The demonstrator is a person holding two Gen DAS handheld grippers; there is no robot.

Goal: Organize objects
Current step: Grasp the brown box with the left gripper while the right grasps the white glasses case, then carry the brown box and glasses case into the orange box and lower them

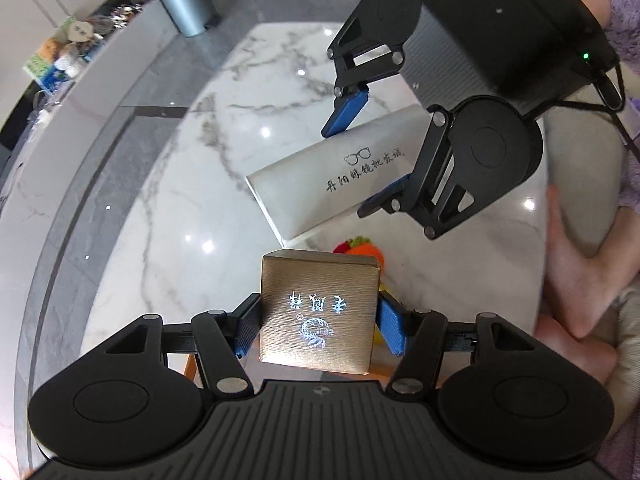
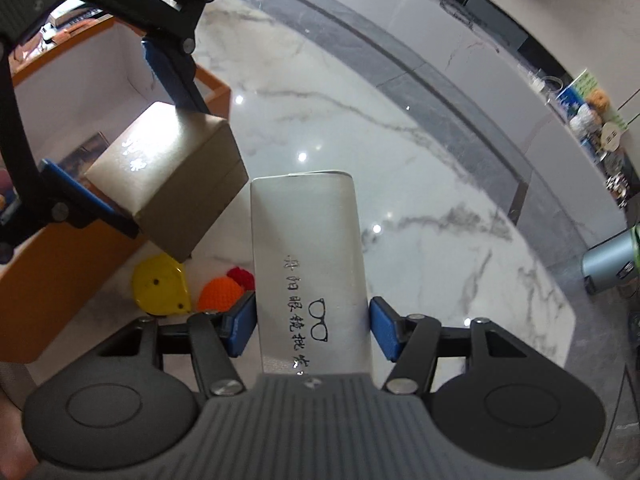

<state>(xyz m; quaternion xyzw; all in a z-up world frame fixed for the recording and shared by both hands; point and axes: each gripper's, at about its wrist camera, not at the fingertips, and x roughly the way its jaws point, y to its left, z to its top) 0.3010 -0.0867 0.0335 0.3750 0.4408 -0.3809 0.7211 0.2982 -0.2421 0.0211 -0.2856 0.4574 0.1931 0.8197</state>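
White marble tabletop (image 1: 180,240) below, both tools carrying loads above it. Left gripper (image 1: 318,326) pinches the gold gift box (image 1: 318,312) by its side walls: rigid card, probably light, glossy enough to slip. Right gripper (image 2: 312,326) clamps the silver glasses case (image 2: 308,256) across its near end, smooth and hard-shelled. Far left sits the orange storage box (image 2: 216,88); most of its contents are hidden. Yellow tape measure (image 2: 160,284) and crocheted toy (image 2: 222,292) lie half-covered underneath.
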